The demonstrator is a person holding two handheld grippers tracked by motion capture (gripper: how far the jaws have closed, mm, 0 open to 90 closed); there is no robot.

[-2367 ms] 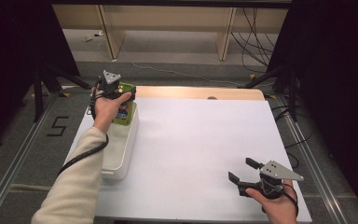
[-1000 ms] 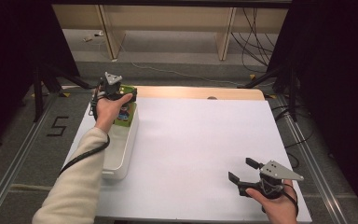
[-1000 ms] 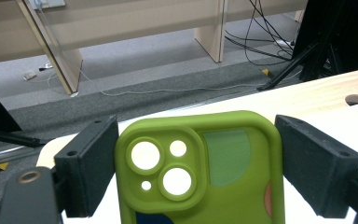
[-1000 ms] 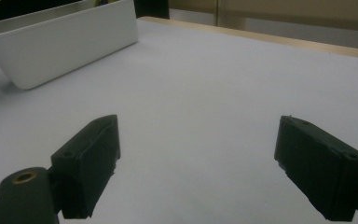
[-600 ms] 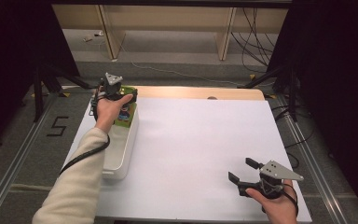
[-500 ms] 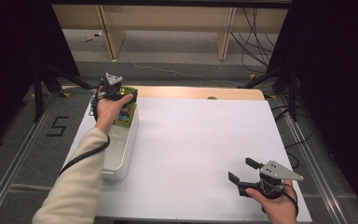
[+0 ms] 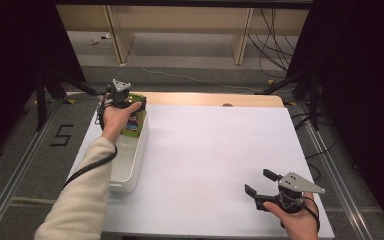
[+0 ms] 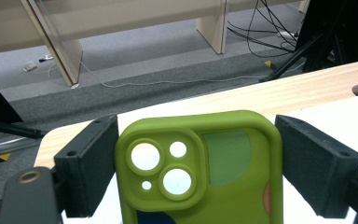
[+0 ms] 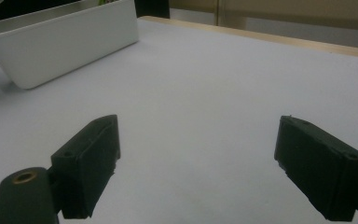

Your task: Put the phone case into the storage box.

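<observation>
A green phone case (image 8: 200, 163) with round camera cutouts stands upright between my left gripper's (image 8: 198, 170) black jaws, which are shut on its two sides. In the high view my left gripper (image 7: 128, 103) holds the phone case (image 7: 134, 122) over the far end of a white bin (image 7: 130, 167) at the table's left. My right gripper (image 7: 259, 182) rests low near the table's front right. Its jaws are wide open, with nothing between them but the bare white tabletop (image 9: 200, 93). The white bin (image 9: 60, 44) shows at that view's upper left.
A white sheet (image 7: 215, 150) covers most of the table, leaving a bare wooden strip (image 7: 215, 99) along the far edge. Beyond the table lie grey floor, cables (image 7: 275, 30) and shelf legs. Dark stands flank both sides.
</observation>
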